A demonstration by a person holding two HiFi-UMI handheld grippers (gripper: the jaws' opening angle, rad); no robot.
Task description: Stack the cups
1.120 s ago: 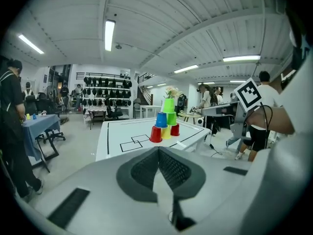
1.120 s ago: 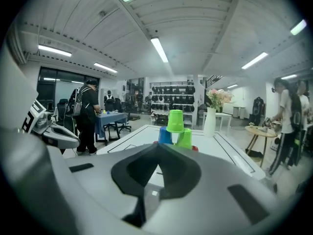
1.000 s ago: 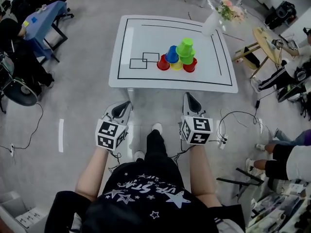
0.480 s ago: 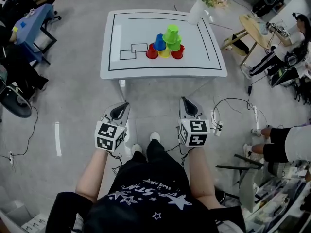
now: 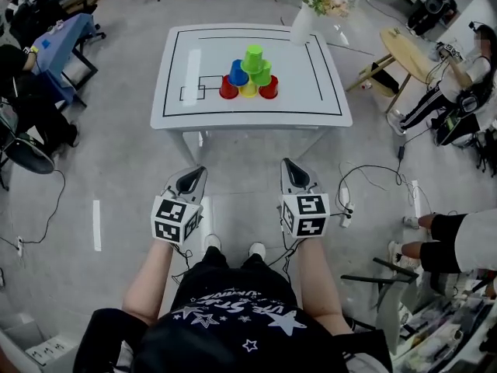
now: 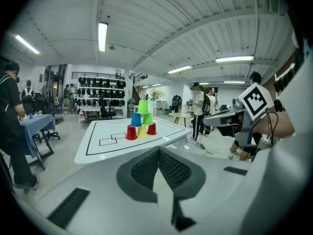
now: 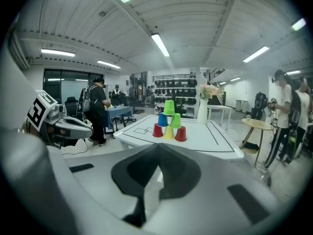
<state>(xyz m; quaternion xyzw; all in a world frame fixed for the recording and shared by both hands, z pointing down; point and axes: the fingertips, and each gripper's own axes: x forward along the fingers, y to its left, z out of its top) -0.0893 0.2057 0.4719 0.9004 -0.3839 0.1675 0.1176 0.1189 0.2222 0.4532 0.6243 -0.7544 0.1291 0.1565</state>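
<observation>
Six cups stand as a pyramid [image 5: 248, 76] on the white table [image 5: 318, 111]. Its bottom row is a red cup [image 5: 228, 91], a yellow cup [image 5: 248, 91] and a second red cup [image 5: 269, 91]. A blue cup [image 5: 238, 73] and a green cup [image 5: 263, 75] sit above them, with another green cup [image 5: 252, 55] on top. My left gripper [image 5: 201, 170] and right gripper [image 5: 286, 164] hang over the floor well short of the table, both shut and empty. The pyramid [image 6: 141, 122] [image 7: 169, 121] shows far ahead in both gripper views.
A white vase with flowers [image 5: 304, 22] stands at the table's far right corner. A blue table [image 5: 66, 37] and a chair [image 5: 23, 150] are on the left, a round wooden table [image 5: 411, 49] and seated people on the right. Cables [image 5: 365, 173] lie on the floor.
Both grippers and the head have drawn back from the table, which now looks smaller and farther. The cups have not moved, and both grippers stayed shut.
</observation>
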